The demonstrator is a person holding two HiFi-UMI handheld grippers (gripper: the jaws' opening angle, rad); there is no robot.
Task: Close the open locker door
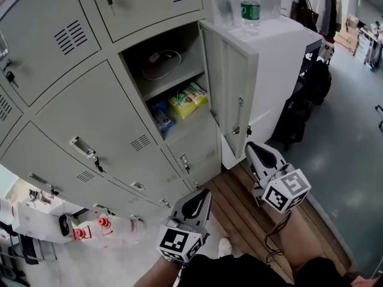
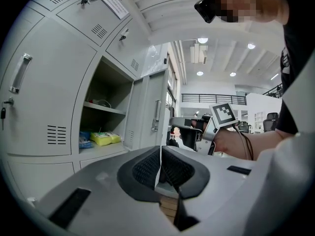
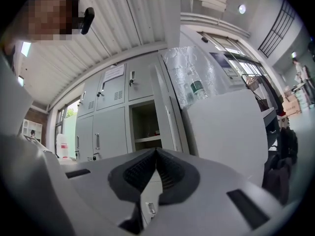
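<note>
The grey locker's open door (image 1: 230, 94) swings out to the right and stands roughly square to the locker bank, its handle (image 1: 239, 115) on the face turned to me. The open compartment (image 1: 170, 82) holds a white cable on its upper shelf and yellow packets (image 1: 187, 100) below. My right gripper (image 1: 252, 147) is shut and empty, below and just right of the door's lower edge, apart from it. My left gripper (image 1: 205, 194) is shut and empty, lower and further left, in front of the bottom lockers. The door (image 2: 153, 113) and my right gripper (image 2: 189, 128) show in the left gripper view, and the open compartment (image 3: 142, 124) in the right gripper view.
A white cabinet (image 1: 287, 58) stands right behind the open door, with a water bottle (image 1: 250, 5) on top. Closed lockers (image 1: 102, 130) fill the left. A wooden floor strip (image 1: 245, 214) lies under the grippers. Dark bags (image 1: 305, 100) sit to the right.
</note>
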